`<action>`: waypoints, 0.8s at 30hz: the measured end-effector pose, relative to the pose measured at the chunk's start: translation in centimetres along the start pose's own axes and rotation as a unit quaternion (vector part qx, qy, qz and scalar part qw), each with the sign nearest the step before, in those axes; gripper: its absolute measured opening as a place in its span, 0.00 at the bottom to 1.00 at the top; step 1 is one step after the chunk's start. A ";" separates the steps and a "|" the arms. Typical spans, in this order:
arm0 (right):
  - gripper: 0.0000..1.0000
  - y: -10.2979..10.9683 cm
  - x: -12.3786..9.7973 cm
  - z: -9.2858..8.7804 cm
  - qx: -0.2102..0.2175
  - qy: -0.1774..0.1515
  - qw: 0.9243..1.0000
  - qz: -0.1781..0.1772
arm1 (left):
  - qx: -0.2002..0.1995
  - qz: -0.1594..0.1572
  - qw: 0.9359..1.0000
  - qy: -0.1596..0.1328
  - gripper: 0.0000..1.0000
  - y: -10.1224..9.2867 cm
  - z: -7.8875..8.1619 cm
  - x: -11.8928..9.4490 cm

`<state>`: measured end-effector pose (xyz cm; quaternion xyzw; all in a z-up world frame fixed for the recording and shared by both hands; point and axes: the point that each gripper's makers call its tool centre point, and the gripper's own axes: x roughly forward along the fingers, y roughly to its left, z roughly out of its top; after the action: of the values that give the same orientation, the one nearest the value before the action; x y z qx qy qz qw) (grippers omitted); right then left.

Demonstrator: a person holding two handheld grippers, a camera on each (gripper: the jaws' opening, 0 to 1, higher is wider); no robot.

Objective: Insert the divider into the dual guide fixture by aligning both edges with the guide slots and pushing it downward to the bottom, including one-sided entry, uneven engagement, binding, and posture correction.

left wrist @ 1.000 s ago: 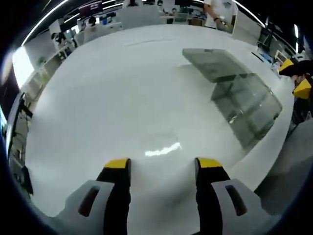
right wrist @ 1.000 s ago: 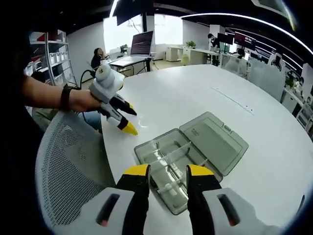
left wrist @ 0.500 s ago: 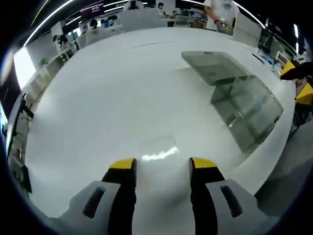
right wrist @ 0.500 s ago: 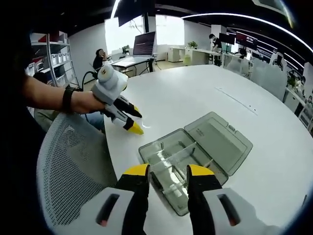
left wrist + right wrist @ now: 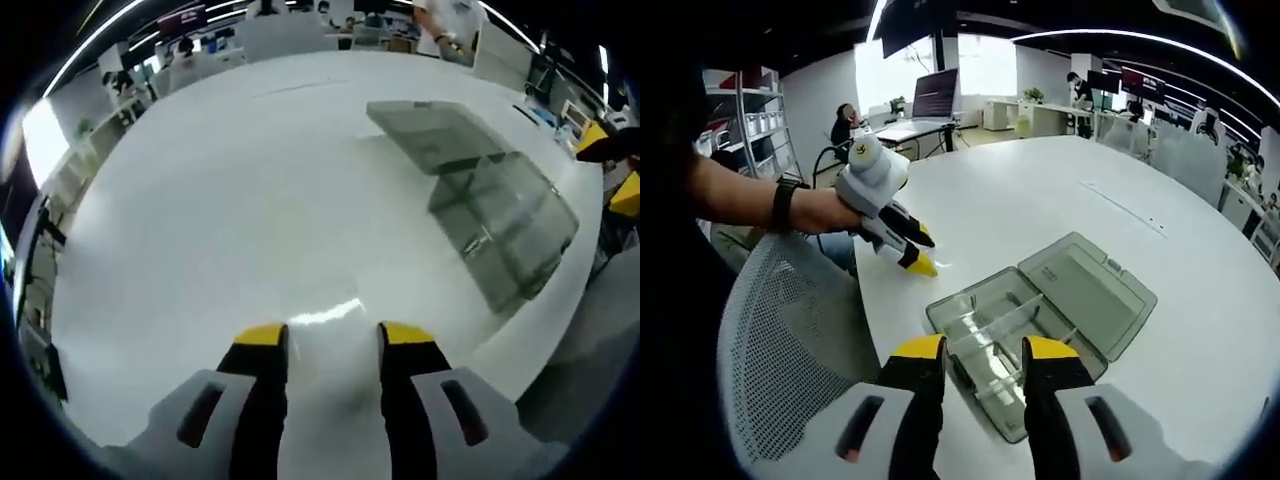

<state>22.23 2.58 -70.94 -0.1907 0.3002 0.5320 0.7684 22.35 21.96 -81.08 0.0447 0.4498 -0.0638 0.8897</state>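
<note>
A broad white table [image 5: 1040, 205] with a rounded edge and a glossy top carries the scene; ceiling lights glare off its surface [image 5: 325, 312]. Directly on it lies one clear plastic box [image 5: 985, 335], close to the table's near rim, with its hinged lid [image 5: 1090, 290] folded fully open and lying flat on the tabletop on the far side of the box. In the left gripper view the same box [image 5: 505, 235] sits by the table's rim, its lid [image 5: 430, 135] stretched flat beyond it toward the table's middle.
</note>
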 end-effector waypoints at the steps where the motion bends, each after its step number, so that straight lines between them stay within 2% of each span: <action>1: 0.26 0.1 0.0 0.0 0.000 -0.001 1.000 0.003 | 0.000 0.001 1.000 -0.002 0.32 0.1 0.0 0.0; 24: 0.26 0.5 0.1 0.4 -0.012 0.002 1.000 0.010 | 0.009 -0.008 1.000 -0.003 0.30 0.1 -0.3 -0.5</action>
<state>21.85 3.08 -70.75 -0.1980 0.2978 0.5430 0.7598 21.85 22.18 -80.83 0.0484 0.4472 -0.0752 0.8899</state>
